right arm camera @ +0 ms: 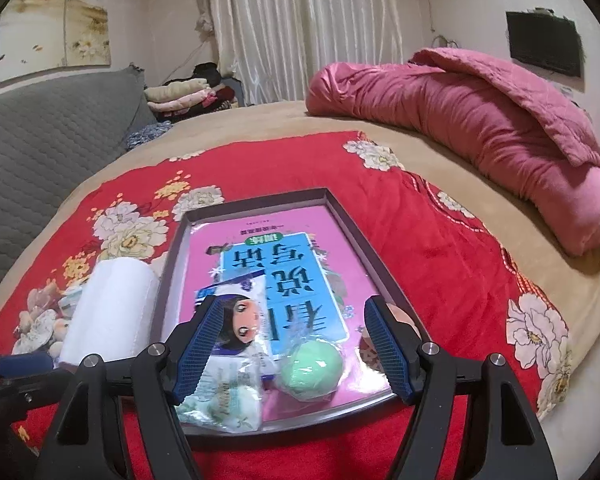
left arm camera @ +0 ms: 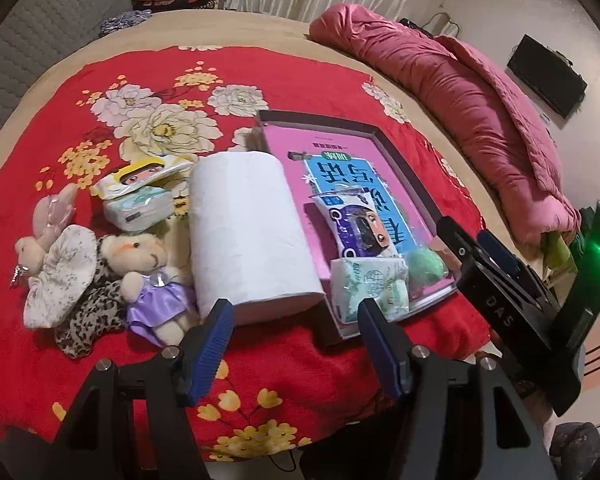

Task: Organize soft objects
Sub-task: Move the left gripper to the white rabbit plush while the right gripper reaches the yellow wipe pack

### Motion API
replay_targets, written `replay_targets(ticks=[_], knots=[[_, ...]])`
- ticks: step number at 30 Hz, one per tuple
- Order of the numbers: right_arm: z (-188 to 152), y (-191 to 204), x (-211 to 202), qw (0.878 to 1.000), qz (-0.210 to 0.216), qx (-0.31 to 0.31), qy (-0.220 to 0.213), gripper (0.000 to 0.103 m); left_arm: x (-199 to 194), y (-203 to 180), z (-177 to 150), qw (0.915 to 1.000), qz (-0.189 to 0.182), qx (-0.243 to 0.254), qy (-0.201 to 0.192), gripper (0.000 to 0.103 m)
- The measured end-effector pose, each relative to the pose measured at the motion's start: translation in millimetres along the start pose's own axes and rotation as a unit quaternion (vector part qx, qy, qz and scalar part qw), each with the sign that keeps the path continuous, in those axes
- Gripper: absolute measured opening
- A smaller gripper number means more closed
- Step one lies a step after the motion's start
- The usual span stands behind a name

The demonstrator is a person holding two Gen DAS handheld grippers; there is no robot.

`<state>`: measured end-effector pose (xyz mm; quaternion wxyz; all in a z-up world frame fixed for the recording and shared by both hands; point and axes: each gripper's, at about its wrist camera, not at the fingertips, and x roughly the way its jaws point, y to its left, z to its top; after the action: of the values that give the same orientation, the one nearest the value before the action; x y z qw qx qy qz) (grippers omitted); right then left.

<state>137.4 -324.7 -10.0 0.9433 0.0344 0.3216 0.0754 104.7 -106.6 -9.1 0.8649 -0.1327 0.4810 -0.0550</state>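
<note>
Both grippers, left gripper (left arm camera: 296, 320) and right gripper (right arm camera: 292, 344), are hanging wide apart, empty; I'd be grabbing the paper roll (left arm camera: 248, 232) mid-frame next, squeezing gently, heading for the tray (left arm camera: 404, 160).

A red floral blanket (left arm camera: 100, 92) covers a beige bed (right arm camera: 284, 120). A bunched pink quilt (right arm camera: 480, 120) lies along its far side. Behind stand a grey quilted headboard (right arm camera: 40, 140), white curtains (right arm camera: 300, 28), a stack of folded clothes (right arm camera: 184, 98) and a wall-mounted black screen (right arm camera: 544, 44).
</note>
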Motion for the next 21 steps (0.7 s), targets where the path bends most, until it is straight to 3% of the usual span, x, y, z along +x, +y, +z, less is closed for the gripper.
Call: replay_targets(ticks=[14, 21], knots=[[21, 85, -38, 0.993, 0.098, -0.067, -0.006, 0.075, -24, 65, -1, 0.9977, 0.020, -0.056, -0.032, 0.064], [25, 124, -53, 0.987, 0.125, -0.104, 0.000, 0.075, -45, 113, 0, 0.9924, 0.036, -0.102, -0.059, 0.064]])
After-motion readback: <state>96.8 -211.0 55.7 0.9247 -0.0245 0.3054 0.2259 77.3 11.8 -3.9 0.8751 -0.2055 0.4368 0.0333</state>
